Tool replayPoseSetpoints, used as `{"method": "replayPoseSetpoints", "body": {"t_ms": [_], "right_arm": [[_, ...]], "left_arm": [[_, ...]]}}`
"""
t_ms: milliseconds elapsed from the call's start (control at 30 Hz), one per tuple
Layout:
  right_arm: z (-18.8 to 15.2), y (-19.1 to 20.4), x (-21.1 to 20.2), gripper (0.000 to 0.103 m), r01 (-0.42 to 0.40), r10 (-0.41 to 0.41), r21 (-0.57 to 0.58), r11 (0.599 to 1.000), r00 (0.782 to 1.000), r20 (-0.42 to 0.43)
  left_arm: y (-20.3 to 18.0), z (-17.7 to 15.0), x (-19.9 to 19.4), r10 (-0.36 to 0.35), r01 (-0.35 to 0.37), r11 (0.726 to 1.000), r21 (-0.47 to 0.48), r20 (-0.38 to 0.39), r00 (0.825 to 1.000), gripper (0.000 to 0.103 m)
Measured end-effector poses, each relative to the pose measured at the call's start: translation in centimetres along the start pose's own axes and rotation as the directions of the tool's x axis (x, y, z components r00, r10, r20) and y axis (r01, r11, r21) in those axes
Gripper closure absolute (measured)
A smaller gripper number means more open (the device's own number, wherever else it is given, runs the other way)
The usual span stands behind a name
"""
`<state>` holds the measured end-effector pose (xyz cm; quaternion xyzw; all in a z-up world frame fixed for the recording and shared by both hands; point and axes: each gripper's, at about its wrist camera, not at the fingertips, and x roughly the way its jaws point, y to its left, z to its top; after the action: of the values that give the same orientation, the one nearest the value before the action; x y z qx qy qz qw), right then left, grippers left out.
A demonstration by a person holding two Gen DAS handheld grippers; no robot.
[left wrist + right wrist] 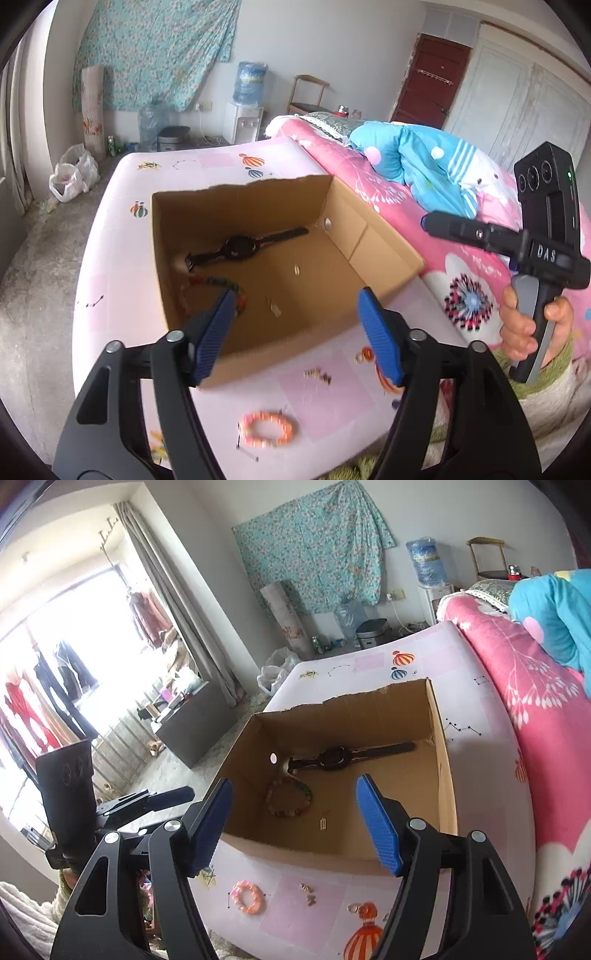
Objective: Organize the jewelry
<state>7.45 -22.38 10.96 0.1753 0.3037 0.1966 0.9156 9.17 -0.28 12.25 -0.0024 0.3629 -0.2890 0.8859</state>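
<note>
Nearest the person, along the front edge of the pink table (491, 760), the loose jewelry waits: a pink bead bracelet (248, 897) toward the front-left corner, a couple of small earrings (308, 892) beside it on a pink square, and a small ring (353, 908) further right by the printed orange balloon. Both tools hover just above this strip. The left gripper (297, 332) has its blue pads spread wide with nothing between them, and the right gripper (295, 819) stands the same way, jaws apart and empty.

Just behind the loose pieces sits the cardboard box (441, 760), open-topped, its near wall close to the front edge. Inside lie a multicoloured bead bracelet (290, 797) at the left, a small pale earring (324, 823) on the floor near the front wall, and a black watch (338, 757) stretched along the back.

The step in hand looks like going for the next piece. I would take the pink bracelet with the left tool, coming down steeply so one pad lands inside the ring and one outside, then closing gently. The earrings need a low, flat pinch; they may skid on the smooth cover. Lift clear of the box wall before releasing.

Beyond the table's far edge are a bed with a pink quilt (517, 672) and a water dispenser (250, 83).
</note>
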Motion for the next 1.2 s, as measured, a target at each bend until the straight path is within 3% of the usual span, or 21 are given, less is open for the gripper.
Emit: {"method": "replayPoseSetpoints", "body": {"t_ms": [67,267,533,733,900,1033,1200], "right_arm": [[-1.3,0.0,-0.9,0.034,0.007,-0.008,0.012,1.000,1.000,0.020],[-5.1,-1.0,-1.8,0.034,0.059,-0.060,0.057,0.997,0.998,0.009],[-10.6,-3.2,-0.6,0.034,0.178,-0.166,0.107,0.978,0.980,-0.112],[-12.8,-4.2,1.1,0.034,0.220,-0.194,0.115,0.969,0.960,-0.202],[-13.5,-4.5,2.2,0.034,0.206,-0.176,0.112,0.972,0.956,-0.235],[-13.7,-4.1,2.6,0.034,0.178,-0.150,0.105,0.978,0.961,-0.231],[-14.0,-2.9,3.8,0.045,0.160,-0.143,0.049,0.986,0.959,-0.245]], "left_arm": [[-0.6,-1.4,-0.6,0.003,-0.004,1.000,0.016,0.009,1.000,0.029],[-2.5,-5.6,-0.1,0.035,-0.033,0.997,0.067,-0.024,0.999,0.025],[-3.7,-9.5,3.8,0.018,-0.010,0.998,0.056,-0.156,0.988,0.025],[-3.8,-9.8,6.1,0.068,-0.052,0.994,0.094,-0.178,0.982,0.026],[-3.3,-9.4,7.5,0.095,-0.076,0.991,0.109,-0.179,0.979,0.041],[-3.3,-9.4,8.7,0.143,-0.112,0.980,0.163,-0.192,0.971,0.061],[-3.4,-9.3,9.9,0.152,-0.102,0.969,0.225,-0.220,0.964,0.077]]}}
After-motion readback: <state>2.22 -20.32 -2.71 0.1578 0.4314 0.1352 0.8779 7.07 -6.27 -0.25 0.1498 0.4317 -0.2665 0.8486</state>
